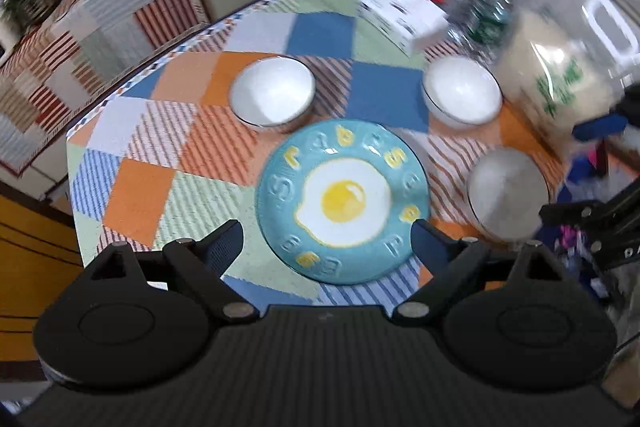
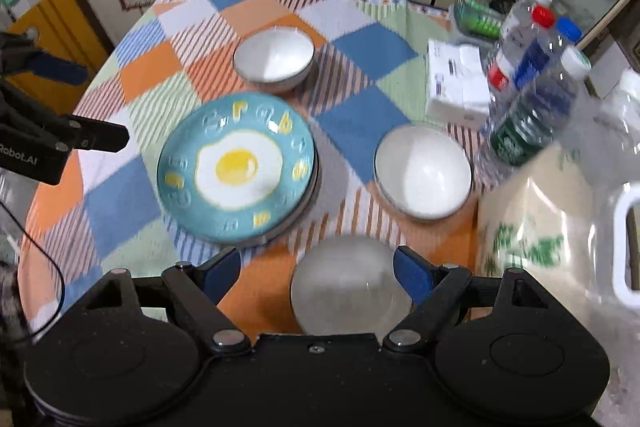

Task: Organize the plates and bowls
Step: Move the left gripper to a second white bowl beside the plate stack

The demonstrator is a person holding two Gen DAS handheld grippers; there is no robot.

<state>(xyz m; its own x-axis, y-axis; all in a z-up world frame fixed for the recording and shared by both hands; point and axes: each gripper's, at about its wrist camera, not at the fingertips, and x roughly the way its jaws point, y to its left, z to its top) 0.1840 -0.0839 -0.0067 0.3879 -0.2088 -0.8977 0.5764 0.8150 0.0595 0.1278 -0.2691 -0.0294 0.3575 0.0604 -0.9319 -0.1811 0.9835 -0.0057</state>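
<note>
1. Black-framed with blue pads, the left gripper [image 1: 326, 239] has its jaws spread wide and holds nothing; it hangs over the near edge of the blue egg plate [image 1: 343, 201], one pad at the plate's left rim, the other at its right.
2. Likewise wide apart and empty, the right gripper [image 2: 318, 269] sits above the clear glass bowl [image 2: 350, 285], which lies between its fingers at the table's near edge.
3. From the right wrist view, the egg plate [image 2: 236, 167] rests on the patchwork tablecloth [image 2: 120, 203], with a second rim showing under its right side.
4. One white bowl [image 2: 274, 61] stands beyond the plate, apart from it; another white bowl [image 2: 423, 173] stands to the plate's right, near the glass bowl.
5. Plastic bottles [image 2: 532, 79] with red, blue and white caps cluster at the far right, beside a white box [image 2: 458, 85].
6. A large clear jug with green lettering [image 2: 560, 219] stands just right of the nearer white bowl.
</note>
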